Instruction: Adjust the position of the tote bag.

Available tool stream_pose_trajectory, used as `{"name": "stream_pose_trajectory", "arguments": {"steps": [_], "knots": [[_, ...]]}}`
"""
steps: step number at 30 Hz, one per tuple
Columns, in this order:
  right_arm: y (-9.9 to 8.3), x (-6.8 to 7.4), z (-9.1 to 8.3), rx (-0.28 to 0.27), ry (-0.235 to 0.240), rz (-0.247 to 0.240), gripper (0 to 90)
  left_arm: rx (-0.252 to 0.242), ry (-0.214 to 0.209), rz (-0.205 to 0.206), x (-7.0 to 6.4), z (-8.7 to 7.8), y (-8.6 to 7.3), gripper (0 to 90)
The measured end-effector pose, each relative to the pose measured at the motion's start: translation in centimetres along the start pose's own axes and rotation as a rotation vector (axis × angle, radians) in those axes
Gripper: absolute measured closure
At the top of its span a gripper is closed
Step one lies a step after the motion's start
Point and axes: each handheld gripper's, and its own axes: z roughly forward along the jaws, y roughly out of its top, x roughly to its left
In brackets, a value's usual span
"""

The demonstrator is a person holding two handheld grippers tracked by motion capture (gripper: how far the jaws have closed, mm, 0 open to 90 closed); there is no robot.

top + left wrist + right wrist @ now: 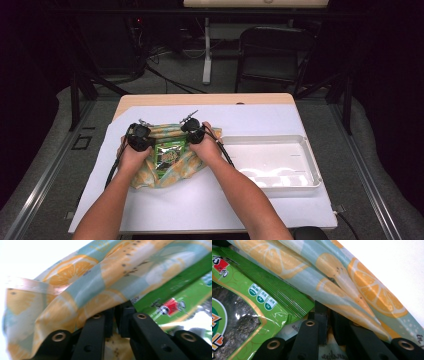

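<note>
An orange-print bag (172, 131) lies on the white sheet in front of the person, with a green snack packet (170, 154) at its middle. My left gripper (139, 135) holds the bag's left side and my right gripper (193, 131) its right side, both at the far edge. In the left gripper view the black jaws (116, 313) are shut on a fold of the bag (100, 287), with the packet (175, 298) to the right. From the right gripper (328, 315), the jaws pinch the bag's fabric (329, 272), and the packet (249, 300) lies to the left.
A white plastic tray (305, 150) stands just right of the bag, close to my right forearm. The white sheet (260, 120) covers most of the wooden table (200, 99). Beyond the table are a dark chair (272, 50) and cables on the floor.
</note>
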Motion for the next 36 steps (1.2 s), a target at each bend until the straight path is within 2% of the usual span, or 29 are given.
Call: {"name": "stream_pose_trajectory", "arguments": {"steps": [4, 6, 10, 13, 15, 17, 19, 27, 29, 36], "knots": [[0.0, 0.0, 0.0, -0.001, 0.004, 0.009, 83.8, -0.026, -0.024, 0.031, -0.6, -1.8, -0.2, 79.5], [0.0, 0.0, 0.1, -0.006, 0.002, 0.011, 83.9, -0.038, -0.015, 0.049, -1.0, -2.8, -0.4, 78.7], [0.1, -0.1, -0.1, 0.026, 0.001, -0.012, 83.9, -0.101, -0.034, 0.074, -1.5, -5.1, -0.2, 76.5], [0.1, 0.0, -0.1, 0.023, -0.003, -0.007, 83.9, -0.153, -0.007, 0.087, -1.8, -6.3, 0.3, 71.7], [0.1, 0.0, -0.1, 0.024, -0.003, -0.008, 84.0, -0.169, 0.02, 0.101, -1.7, -6.8, 0.8, 67.5], [0.0, 0.0, 0.0, 0.004, -0.004, 0.005, 83.9, -0.172, 0.025, 0.105, -1.6, -6.8, 1.1, 63.8], [0.0, 0.0, 0.0, 0.003, -0.002, 0.006, 83.9, -0.193, 0.058, 0.127, -1.4, -6.2, 1.3, 59.4], [0.0, -0.1, 0.0, 0.005, 0.004, 0.005, 83.9, -0.113, 0.039, 0.124, -1.0, -4.0, 1.2, 59.4], [-0.1, -0.1, 0.1, -0.008, 0.007, 0.014, 83.9, -0.103, 0.038, 0.13, -1.0, -3.8, 1.2, 63.3], [-0.1, -0.1, 0.0, -0.001, 0.004, 0.011, 83.8, -0.079, 0.013, 0.141, -1.3, -3.8, 1.2, 79.6]]}}
